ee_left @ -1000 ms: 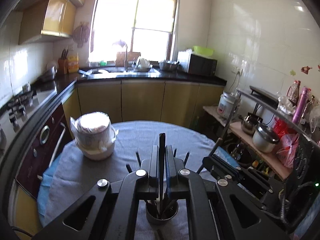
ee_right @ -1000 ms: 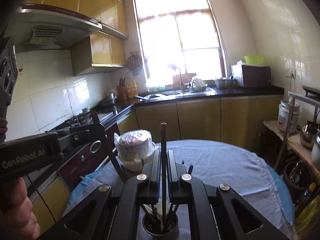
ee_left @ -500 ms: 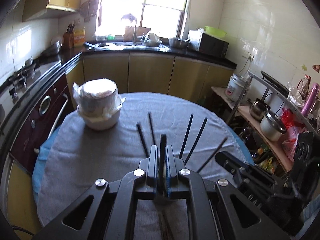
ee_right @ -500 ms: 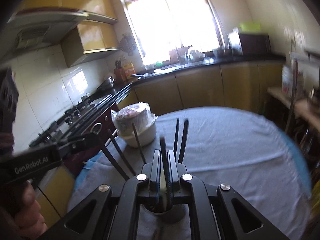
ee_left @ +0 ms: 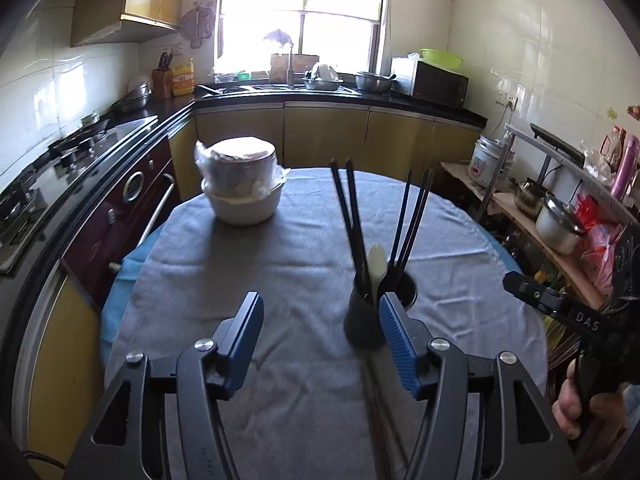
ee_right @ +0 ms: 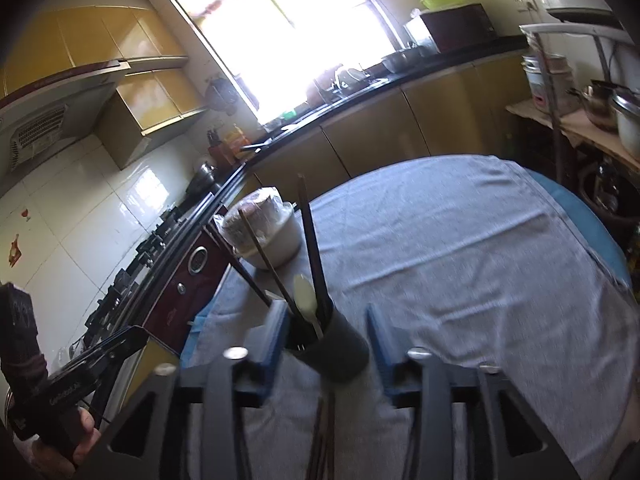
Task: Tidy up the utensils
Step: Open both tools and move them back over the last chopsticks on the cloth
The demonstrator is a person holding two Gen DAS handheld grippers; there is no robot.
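Both grippers are opening with nothing between their pads: the left gripper [ee_left: 320, 330] hangs just left of the dark utensil cup [ee_left: 376, 312], and the right gripper [ee_right: 326, 338] frames it without touching. The black chopsticks [ee_left: 352, 216] and pale spoon [ee_left: 376, 266] stand in the cup on the gray-clothed desk [ee_left: 280, 264], so the drop-off looks done and the next move is probably to pull back without tipping it. The right view shows dark sticks on the cloth under the gripper; farther off, the left view shows the wrapped bowl [ee_left: 242, 192] unblocked.
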